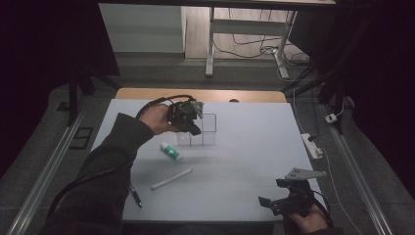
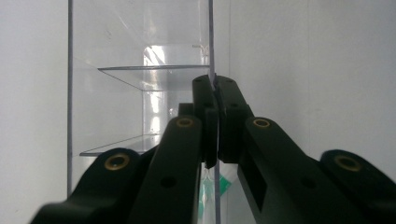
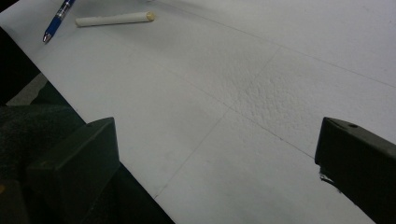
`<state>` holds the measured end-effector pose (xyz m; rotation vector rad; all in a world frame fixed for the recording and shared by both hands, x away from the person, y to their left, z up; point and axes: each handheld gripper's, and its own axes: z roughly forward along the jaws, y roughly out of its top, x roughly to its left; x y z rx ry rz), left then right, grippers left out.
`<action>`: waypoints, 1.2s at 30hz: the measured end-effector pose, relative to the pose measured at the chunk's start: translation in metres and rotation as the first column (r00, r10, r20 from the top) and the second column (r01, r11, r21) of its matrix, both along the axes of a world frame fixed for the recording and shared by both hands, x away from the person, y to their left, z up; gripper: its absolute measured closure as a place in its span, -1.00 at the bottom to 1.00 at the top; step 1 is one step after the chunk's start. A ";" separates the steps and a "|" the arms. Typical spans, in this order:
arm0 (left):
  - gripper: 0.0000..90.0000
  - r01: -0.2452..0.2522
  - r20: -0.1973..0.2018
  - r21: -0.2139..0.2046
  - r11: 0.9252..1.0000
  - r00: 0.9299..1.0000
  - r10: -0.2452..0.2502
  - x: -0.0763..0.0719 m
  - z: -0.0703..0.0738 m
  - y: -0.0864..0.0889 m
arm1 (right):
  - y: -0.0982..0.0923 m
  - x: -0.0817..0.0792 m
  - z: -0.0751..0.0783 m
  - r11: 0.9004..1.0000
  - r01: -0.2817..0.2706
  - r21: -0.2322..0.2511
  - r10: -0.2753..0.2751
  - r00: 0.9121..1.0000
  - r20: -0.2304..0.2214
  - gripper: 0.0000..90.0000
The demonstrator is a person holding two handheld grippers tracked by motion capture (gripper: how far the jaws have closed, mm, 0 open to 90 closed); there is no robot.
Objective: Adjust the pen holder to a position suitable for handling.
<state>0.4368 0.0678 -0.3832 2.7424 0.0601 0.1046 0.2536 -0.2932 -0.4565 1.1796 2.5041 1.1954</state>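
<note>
A clear acrylic organizer (image 1: 209, 128) with compartments stands on the white table sheet (image 1: 244, 147), toward the back and left of the middle. My left gripper (image 1: 195, 130) reaches it from the left. In the left gripper view its jaws are pressed together on a thin clear wall (image 2: 211, 56) of the organizer (image 2: 140, 74), with the left gripper (image 2: 214, 93) shut on that wall. My right gripper (image 1: 274, 197) rests near the front right corner of the sheet. Its jaws stand wide apart over bare sheet, so the right gripper (image 3: 215, 158) is open and holds nothing.
A white and green glue stick (image 1: 171, 151) lies just in front of the organizer. A white stick (image 1: 171, 178) and a blue pen (image 1: 135, 196) lie nearer the front left; both also appear far off as the white stick (image 3: 114, 18) and pen (image 3: 58, 19). A power strip (image 1: 311, 145) hangs off the right edge.
</note>
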 end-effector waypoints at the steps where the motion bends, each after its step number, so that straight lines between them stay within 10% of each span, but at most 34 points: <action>1: 0.95 0.003 0.000 0.003 1.000 1.000 -0.003 0.000 -0.002 -0.002 | 0.000 0.000 0.000 1.000 0.000 0.000 0.000 1.000 0.000 -1.00; 36: 0.91 0.036 -0.005 -0.013 0.999 0.999 -0.036 -0.001 -0.052 -0.016 | 0.000 0.000 0.000 1.000 -0.005 -0.003 0.005 1.000 0.003 -1.00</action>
